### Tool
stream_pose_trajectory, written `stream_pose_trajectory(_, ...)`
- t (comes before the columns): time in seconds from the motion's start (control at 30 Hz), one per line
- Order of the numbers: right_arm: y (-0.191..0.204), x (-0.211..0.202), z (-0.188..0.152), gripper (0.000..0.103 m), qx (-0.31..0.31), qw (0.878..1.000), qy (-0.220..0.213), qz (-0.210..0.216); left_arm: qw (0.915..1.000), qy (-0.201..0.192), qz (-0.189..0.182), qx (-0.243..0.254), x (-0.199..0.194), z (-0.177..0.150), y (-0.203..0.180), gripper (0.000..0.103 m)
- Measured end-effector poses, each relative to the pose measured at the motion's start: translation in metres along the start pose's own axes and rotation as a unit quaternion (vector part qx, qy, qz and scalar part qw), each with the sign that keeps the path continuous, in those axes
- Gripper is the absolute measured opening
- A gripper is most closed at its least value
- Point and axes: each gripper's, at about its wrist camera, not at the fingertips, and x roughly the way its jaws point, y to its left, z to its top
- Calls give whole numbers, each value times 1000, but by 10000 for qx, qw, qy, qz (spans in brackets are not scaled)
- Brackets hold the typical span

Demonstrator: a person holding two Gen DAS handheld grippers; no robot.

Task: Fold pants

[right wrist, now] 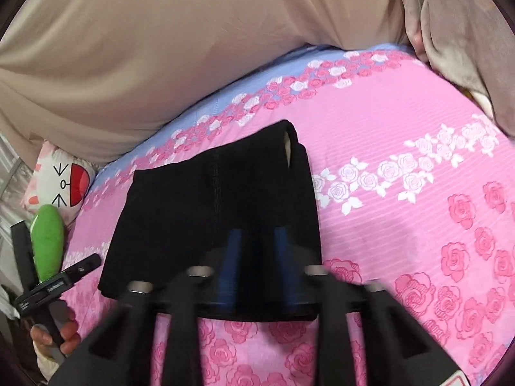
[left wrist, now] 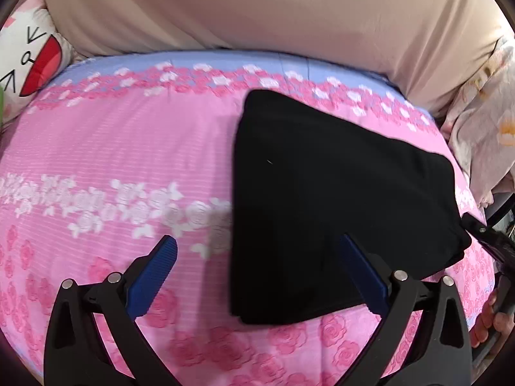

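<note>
The black pants (left wrist: 325,199) lie folded into a compact bundle on the pink rose bedsheet (left wrist: 128,148). My left gripper (left wrist: 257,273) is open wide, its blue pads apart; the right pad overlaps the bundle's near edge and nothing is held. In the right wrist view the pants (right wrist: 219,199) lie just ahead. My right gripper (right wrist: 257,257) hovers over the bundle's near edge with a narrow gap between its blue fingers (right wrist: 233,257). The view is motion blurred, and I see no cloth between them.
A beige curtain or sheet (left wrist: 257,9) hangs behind the bed. A cartoon pillow (left wrist: 29,61) and a green toy (right wrist: 48,241) lie at the left side. A pale floral quilt (left wrist: 482,135) is bunched at the right. The left gripper and hand show in the right wrist view (right wrist: 54,286).
</note>
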Motion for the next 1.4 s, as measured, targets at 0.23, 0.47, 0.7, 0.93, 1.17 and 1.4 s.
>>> stream_pose_trajectory(0.23,37,0,2,58,-471,9983,-312,-158,9980,409,-242,-417,22,-7,12,98)
stream_pose_trajectory(0.47,178,64,7,50,-2319,9687,212,862,9990,64,99,-433,-13,-20,37,98)
stream_pose_trajectory(0.7,244,157,-7,10,-3071,9477,734,466,9980,18,280,-567,-32,-27,72,98)
stream_pose_trajectory(0.93,199,95,18,12,-2326,9721,111,291,9985,28,-54,-543,-23,-14,65,98)
stream_pose_trajectory(1.17,72,35,25,78,-1283,9765,-181,-1722,9970,545,-458,-295,33,5,14,98)
stream_pose_trajectory(1.4,4,48,6,78,-66,9967,588,-561,9952,662,-601,-391,51,8,-8,98)
